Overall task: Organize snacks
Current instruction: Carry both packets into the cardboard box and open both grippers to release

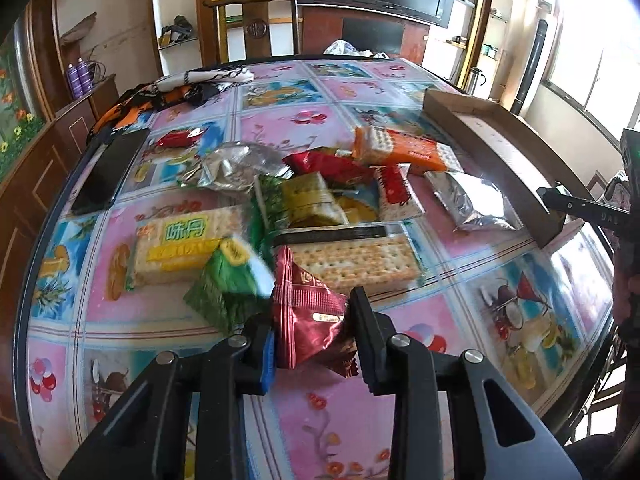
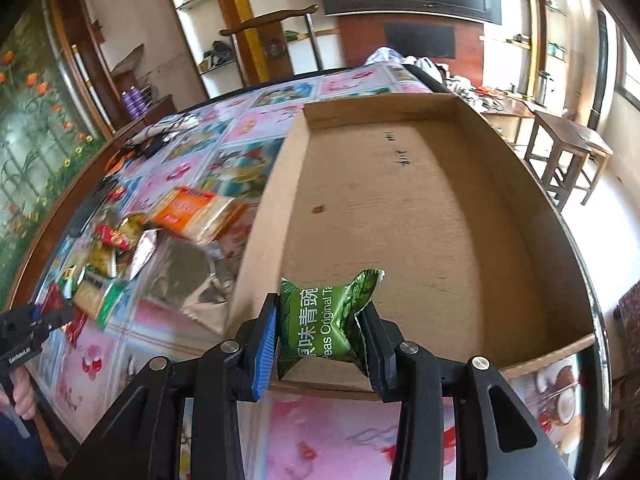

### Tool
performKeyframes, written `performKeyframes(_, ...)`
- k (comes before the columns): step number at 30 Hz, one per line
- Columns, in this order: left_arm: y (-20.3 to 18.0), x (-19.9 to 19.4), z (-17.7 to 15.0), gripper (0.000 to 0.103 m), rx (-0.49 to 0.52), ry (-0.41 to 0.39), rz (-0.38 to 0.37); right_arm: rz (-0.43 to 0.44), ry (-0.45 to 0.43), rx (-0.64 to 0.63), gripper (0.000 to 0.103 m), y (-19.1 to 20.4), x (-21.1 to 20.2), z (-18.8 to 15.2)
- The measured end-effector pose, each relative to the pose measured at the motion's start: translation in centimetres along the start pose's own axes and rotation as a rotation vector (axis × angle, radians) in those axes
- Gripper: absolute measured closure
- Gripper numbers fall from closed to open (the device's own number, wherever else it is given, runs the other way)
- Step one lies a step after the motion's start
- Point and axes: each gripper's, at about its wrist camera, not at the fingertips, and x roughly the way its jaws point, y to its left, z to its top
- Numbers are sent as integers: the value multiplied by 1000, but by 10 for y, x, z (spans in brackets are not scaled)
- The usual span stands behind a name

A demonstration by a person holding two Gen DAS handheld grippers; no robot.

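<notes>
My left gripper (image 1: 310,320) is shut on a dark red snack packet (image 1: 308,312) at the near edge of the snack pile on the table. A green packet (image 1: 228,276) lies just left of it, blurred. My right gripper (image 2: 318,330) is shut on a green pea snack packet (image 2: 324,320) and holds it over the near end of the shallow cardboard box (image 2: 420,208), which has nothing else in it. The left gripper also shows in the right wrist view (image 2: 52,316), at the far left.
Several snacks lie in a pile: a yellow cracker pack (image 1: 176,244), a clear cracker pack (image 1: 356,260), an orange pack (image 1: 404,150), silver packets (image 1: 472,200). A black phone (image 1: 110,170) lies left. Cloth (image 1: 160,96) sits at the table's far left. A wooden chair (image 1: 256,20) stands behind.
</notes>
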Motion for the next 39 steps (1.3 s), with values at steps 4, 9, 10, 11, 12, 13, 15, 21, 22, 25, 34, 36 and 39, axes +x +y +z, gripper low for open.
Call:
performKeyframes(4, 2, 3, -3, 72, -1, 11, -1, 14, -19, 10, 62, 2, -5, 4)
performKeyframes(9, 10, 2, -8, 69, -12, 12, -28, 26, -36, 7, 62, 5, -9, 9)
performKeyframes(10, 10, 5, -10, 68, -14, 22, -22, 29, -37, 6, 62, 5, -9, 10)
performKeyframes(11, 12, 7, -10, 67, -23, 27, -19, 32, -40, 5, 62, 6, -10, 11)
performKeyframes(12, 14, 10, -11, 67, -32, 31, -17, 34, -43, 4, 62, 8, -11, 11)
performKeyframes(13, 16, 11, -12, 67, -43, 27, -20, 36, -45, 2, 62, 9, -11, 11)
performKeyframes(15, 16, 8, -12, 70, -48, 8, -21, 39, -48, 2, 62, 10, -11, 12)
performKeyframes(21, 1, 0, 13, 73, -32, -23, -21, 39, -71, 14, 62, 6, -15, 27)
performKeyframes(22, -7, -3, 21, 73, -16, -34, -28, 38, -79, 19, 62, 5, -16, 32)
performKeyframes(25, -32, -10, 45, 73, 34, -76, -55, 35, -106, 38, 62, -1, -19, 49)
performKeyframes(34, -109, 23, 132, 74, 75, -110, -168, 55, -146, 162, 62, -34, -3, 103)
performKeyframes(36, -131, 39, 155, 74, 74, -127, -181, 54, -140, 216, 62, -47, 13, 119)
performKeyframes(39, -161, 67, 184, 73, 57, -137, -201, 13, -122, 280, 62, -64, 43, 136)
